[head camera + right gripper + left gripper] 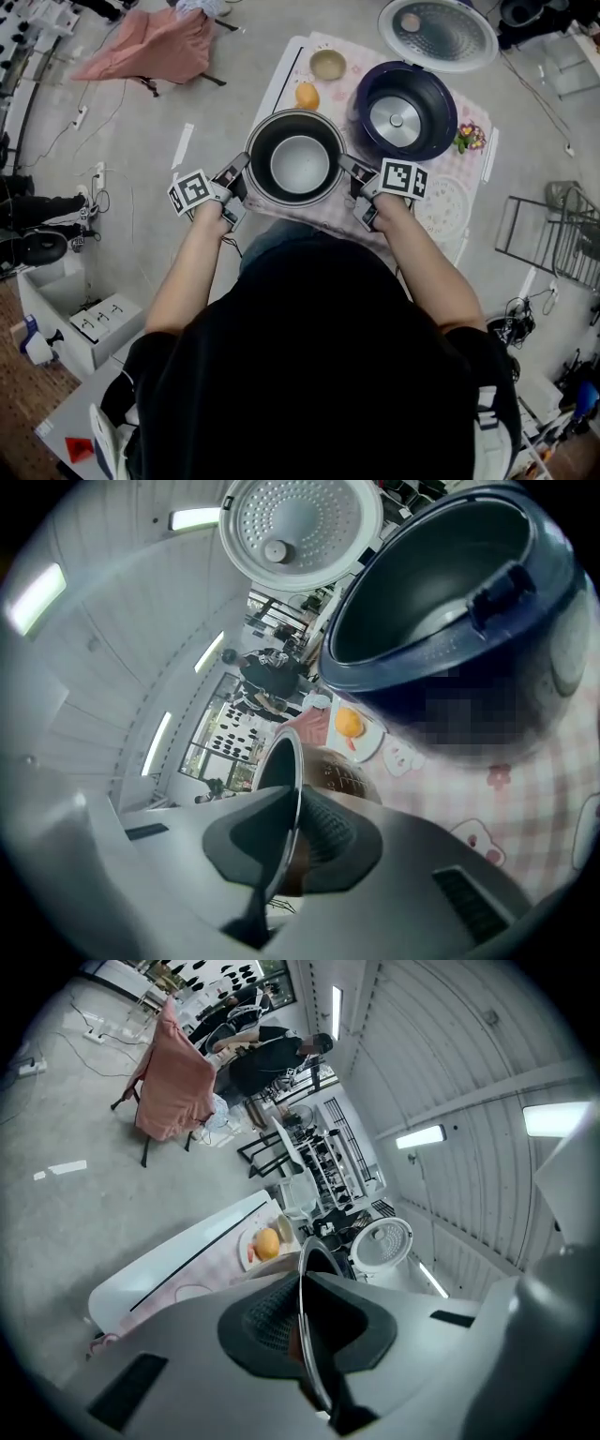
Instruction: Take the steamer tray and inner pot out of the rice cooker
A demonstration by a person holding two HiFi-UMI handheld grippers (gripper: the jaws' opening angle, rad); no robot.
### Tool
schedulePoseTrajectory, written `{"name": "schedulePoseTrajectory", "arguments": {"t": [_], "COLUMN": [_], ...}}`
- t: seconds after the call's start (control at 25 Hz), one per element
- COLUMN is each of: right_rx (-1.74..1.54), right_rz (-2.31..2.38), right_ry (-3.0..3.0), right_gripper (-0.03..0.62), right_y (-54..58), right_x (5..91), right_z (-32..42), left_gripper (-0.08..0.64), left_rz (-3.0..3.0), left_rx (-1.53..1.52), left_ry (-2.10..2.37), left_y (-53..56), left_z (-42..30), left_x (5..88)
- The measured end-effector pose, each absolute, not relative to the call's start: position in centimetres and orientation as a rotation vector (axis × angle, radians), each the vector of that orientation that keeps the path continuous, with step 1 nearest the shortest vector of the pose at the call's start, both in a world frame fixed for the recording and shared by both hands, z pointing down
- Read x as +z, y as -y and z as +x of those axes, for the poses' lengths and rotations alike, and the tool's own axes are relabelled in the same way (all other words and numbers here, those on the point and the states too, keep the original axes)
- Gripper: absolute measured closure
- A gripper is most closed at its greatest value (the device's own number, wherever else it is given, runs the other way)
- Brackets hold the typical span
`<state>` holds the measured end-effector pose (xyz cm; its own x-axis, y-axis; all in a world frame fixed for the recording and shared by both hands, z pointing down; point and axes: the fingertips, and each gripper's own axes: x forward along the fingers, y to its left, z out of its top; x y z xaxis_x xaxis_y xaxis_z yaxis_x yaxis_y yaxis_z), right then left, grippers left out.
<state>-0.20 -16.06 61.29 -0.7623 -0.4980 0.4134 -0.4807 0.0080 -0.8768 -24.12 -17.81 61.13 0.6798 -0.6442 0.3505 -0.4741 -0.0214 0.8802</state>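
Observation:
The metal inner pot [298, 165] hangs over the table's near edge, held by its rim from both sides. My left gripper [246, 170] is shut on the rim's left side; in the left gripper view its pads [272, 1321] pinch the thin rim [304, 1283]. My right gripper [348, 168] is shut on the right side, its pads [323, 836] pressed on the rim [284, 761]. The dark blue rice cooker [406, 110] stands open and without the pot at the back right, its lid [438, 33] swung up. I cannot pick out a steamer tray.
An orange [307, 96] on a plate and a small beige bowl [328, 64] lie behind the pot on the pink checked cloth [450, 202]. A small flower ornament [467, 138] sits right of the cooker. On the floor stand a pink-draped chair [150, 42] and a wire rack [553, 230].

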Motion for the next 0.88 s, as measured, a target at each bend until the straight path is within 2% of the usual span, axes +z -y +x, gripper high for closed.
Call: {"name": "schedulePoseTrajectory", "arguments": {"t": [0.48,0.88], "right_rx": [-2.018,-2.013], "right_rz": [-1.136,-1.147], "right_ry": [-2.133,-2.124], "right_gripper": [0.56,0.561], "right_y": [13.9,13.5], "right_x": [66.4,68.5], "right_z": [1.3,1.7], "left_gripper": [0.525,0.522], "left_rz": [1.605,1.625], "left_rx": [-0.082,-0.102], "left_ry": [0.903,0.924], "left_y": [16.7,17.2], "left_z": [-22.4,-22.0], "left_x": [67.0,67.8]}}
